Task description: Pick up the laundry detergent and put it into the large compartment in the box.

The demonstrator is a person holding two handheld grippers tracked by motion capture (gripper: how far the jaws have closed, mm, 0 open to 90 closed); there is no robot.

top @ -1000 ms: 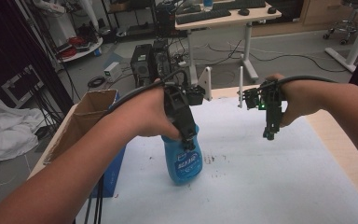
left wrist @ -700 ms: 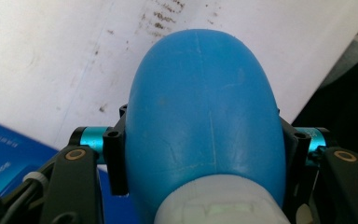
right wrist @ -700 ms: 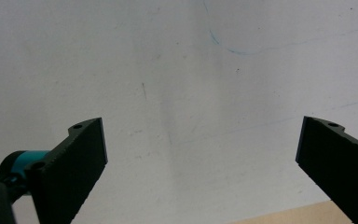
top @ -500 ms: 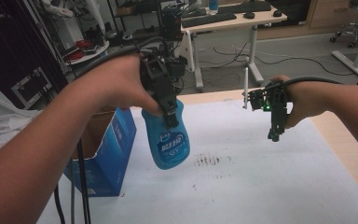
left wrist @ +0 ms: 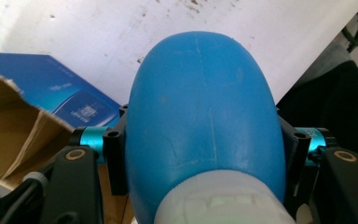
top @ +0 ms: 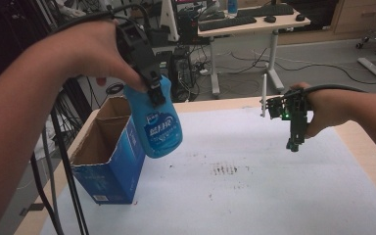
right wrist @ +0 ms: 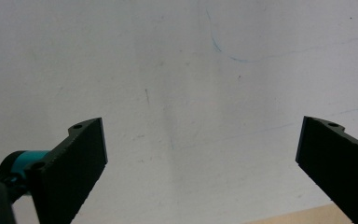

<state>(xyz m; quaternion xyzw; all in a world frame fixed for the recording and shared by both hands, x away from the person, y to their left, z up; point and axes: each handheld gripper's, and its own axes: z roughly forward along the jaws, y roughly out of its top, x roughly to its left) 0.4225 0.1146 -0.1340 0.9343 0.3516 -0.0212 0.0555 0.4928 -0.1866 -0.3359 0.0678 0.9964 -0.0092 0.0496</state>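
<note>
Left gripper (top: 154,93) is clenched on the neck end of the blue bottle (top: 157,125); in the left gripper view your two black jaws press against opposite sides of the bottle (left wrist: 203,107) just above its white cap. You hold the bottle clear of the surface (top: 254,191), hanging tilted from the gripper with its rounded base lowest and its printed label facing you. It hangs above the near right edge of the open cardboard box (top: 105,161), whose blue side wall faces you and whose top flaps stand open at the left edge of the surface. Your right gripper (top: 293,144) is released: in the right gripper view its jaws stand wide apart with nothing between them, pointing down at the white sheet (right wrist: 182,93) that covers the surface. That gripper hovers above the right part of the surface, well apart from the bottle and the box.
</note>
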